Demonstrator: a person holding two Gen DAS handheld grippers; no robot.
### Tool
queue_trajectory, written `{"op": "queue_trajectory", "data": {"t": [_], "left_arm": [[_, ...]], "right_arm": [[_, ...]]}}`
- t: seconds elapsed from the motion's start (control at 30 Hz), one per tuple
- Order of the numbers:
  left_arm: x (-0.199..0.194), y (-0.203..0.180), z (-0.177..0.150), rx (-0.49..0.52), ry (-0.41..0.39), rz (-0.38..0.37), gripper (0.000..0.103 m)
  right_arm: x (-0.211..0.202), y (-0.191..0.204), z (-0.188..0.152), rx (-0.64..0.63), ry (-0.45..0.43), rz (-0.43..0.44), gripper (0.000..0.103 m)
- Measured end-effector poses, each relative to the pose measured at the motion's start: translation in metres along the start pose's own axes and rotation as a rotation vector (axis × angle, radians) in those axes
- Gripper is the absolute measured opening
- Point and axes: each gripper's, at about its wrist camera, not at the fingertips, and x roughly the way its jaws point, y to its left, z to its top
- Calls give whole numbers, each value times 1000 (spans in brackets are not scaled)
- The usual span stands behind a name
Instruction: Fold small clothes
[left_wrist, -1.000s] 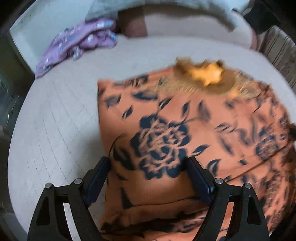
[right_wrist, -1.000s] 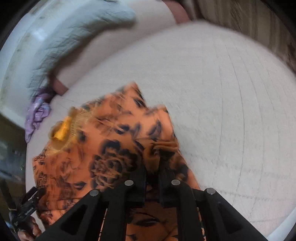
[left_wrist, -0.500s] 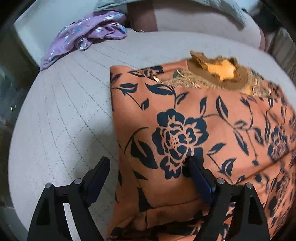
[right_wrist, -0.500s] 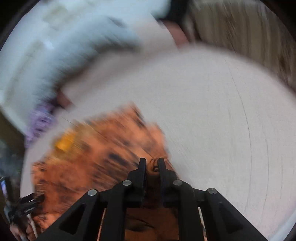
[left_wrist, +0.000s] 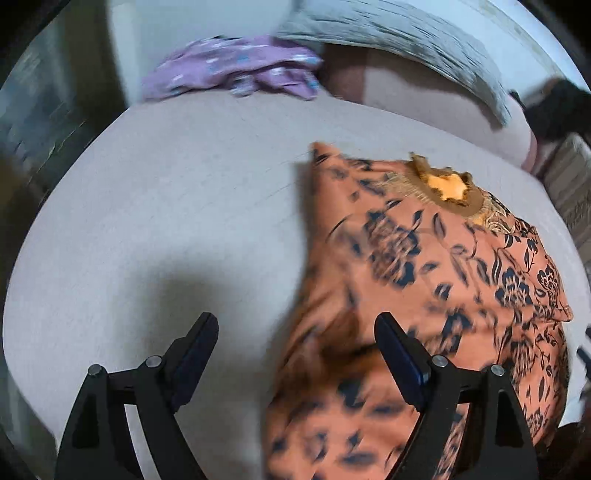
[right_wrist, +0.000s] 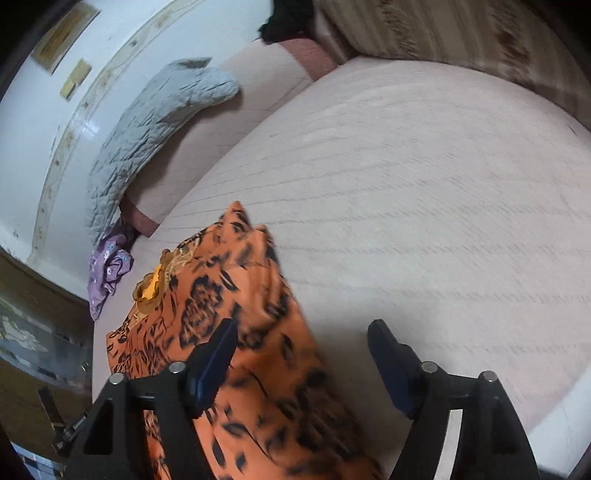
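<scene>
An orange garment with black flowers (left_wrist: 424, 295) lies folded on the pale quilted bed (left_wrist: 184, 221), its brown embroidered neckline (left_wrist: 447, 186) at the far end. My left gripper (left_wrist: 295, 354) is open and empty, above the garment's left edge. In the right wrist view the same garment (right_wrist: 229, 314) lies at lower left on the bed (right_wrist: 424, 203). My right gripper (right_wrist: 301, 358) is open and empty, above the garment's right edge.
A crumpled purple garment (left_wrist: 236, 74) lies at the bed's far left corner; it also shows in the right wrist view (right_wrist: 107, 269). A grey quilted blanket (right_wrist: 155, 122) drapes over the pink headboard (left_wrist: 424, 96). A striped cushion (right_wrist: 461, 29) lies at the far right.
My right gripper has opened and let go of the garment. My left gripper has pulled back and to the left, off the garment. The garment now lies folded narrower.
</scene>
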Motion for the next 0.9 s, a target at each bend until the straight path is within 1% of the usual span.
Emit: {"op": "queue_trajectory", "data": {"t": [0.1, 0.2, 0.27, 0.33, 0.4, 0.47, 0.5, 0.53, 0.57, 0.6, 0.63, 0.67, 0.7, 0.77, 0.83, 0.87, 0.9], "left_arm": [[-4, 24, -32, -107, 50, -25, 87], [-11, 36, -65, -157, 81, -16, 87], [-18, 36, -88, -159, 90, -9, 87], [-23, 28, -106, -126, 102, -5, 87], [-23, 16, -122, -77, 136, -2, 87], [-26, 4, -132, -37, 139, -11, 78], [-28, 0, -134, -19, 135, -4, 68], [-29, -4, -135, -2, 129, 0, 58], [-31, -9, -135, 14, 125, -8, 52], [-32, -12, -135, 25, 120, -20, 34], [-34, -15, -135, 34, 116, -30, 16], [-35, -19, -134, 41, 110, -37, 12], [-35, -22, -132, 41, 111, -50, 11], [-33, -22, -125, 18, 117, -83, 10], [-37, -16, -122, -27, 113, -139, 10], [-38, -14, -121, -36, 114, -155, 10], [-38, -13, -120, -31, 121, -156, 11]], "right_arm": [[-6, -18, -15, 12, 54, 29, 76], [-3, -26, -37, 1, 131, 42, 76], [-6, -27, -57, -30, 166, 29, 76], [-10, -23, -75, -79, 182, 11, 76], [-11, -14, -93, -147, 193, -47, 75], [-9, -5, -106, -211, 205, -102, 73], [-7, -3, -113, -243, 208, -134, 64], [-7, 5, -121, -299, 204, -189, 59], [-8, 10, -126, -335, 197, -204, 46], [-10, 16, -129, -367, 199, -201, 23], [-12, 23, -132, -394, 209, -193, 15], [-14, 28, -133, -413, 210, -200, 12], [-16, 30, -132, -414, 214, -192, 11], [-25, 29, -123, -358, 217, -109, 10], [-41, 26, -109, -290, 181, 0, 10], [-46, 25, -103, -273, 166, 27, 10], [-52, 23, -97, -258, 154, 43, 10]]}}
